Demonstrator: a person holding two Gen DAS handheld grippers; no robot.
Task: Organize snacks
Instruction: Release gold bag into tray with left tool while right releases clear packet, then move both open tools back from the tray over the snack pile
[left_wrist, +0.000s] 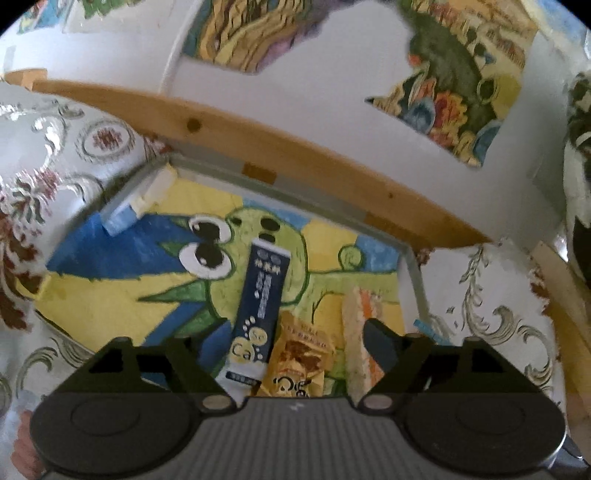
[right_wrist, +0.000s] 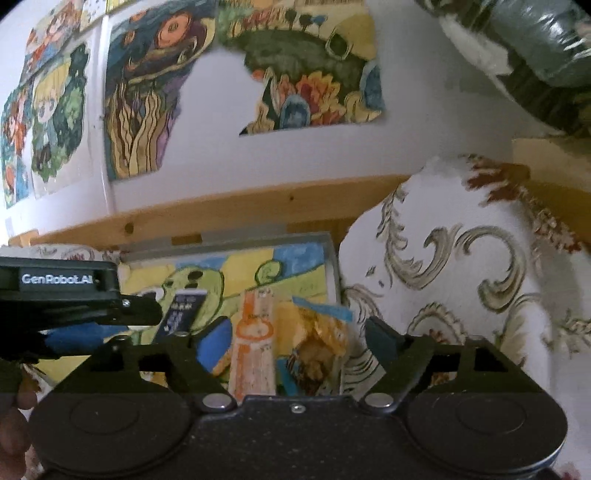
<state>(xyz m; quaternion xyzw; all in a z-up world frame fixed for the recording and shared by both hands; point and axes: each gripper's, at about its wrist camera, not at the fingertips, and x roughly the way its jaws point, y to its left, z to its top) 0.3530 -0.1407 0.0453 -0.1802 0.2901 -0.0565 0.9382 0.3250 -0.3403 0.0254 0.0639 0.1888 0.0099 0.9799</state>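
Left wrist view looks down over the left gripper (left_wrist: 284, 350), its jaws spread wide and empty, at a shallow grey-rimmed tray (left_wrist: 415, 273) whose floor is a painted green cartoon creature on yellow and blue. Three snacks lie in the tray, close together. A long dark navy stick sachet with white print (left_wrist: 260, 314) lies nearly lengthwise between the jaws. Just beside it, touching or overlapping at the near end, is a small golden-yellow foil packet with a brown picture (left_wrist: 295, 362). Further right lies a pale cream and orange wafer-like bar in clear wrap (left_wrist: 358, 332), close by the right finger.

Right wrist view shows the right gripper (right_wrist: 291, 339) likewise wide open and holding nothing, hovering over the same cream and orange bar (right_wrist: 255, 343) and a crinkled yellow foil packet with a blue edge (right_wrist: 321, 339); whether this is the same packet as the one seen from the left, I cannot tell. The left gripper (right_wrist: 140, 314) reaches in from the left above the navy sachet (right_wrist: 181, 310).

All of these look light. The sachet is thin and floppy, best pinched across its narrow width near the middle. Foil is slippery and crushable, so take the packet by a sealed edge with a gentle squeeze. The bar looks brittle; grip its long sides, lightly. The tray rests on a white floral-patterned cloth (left_wrist: 498, 295).
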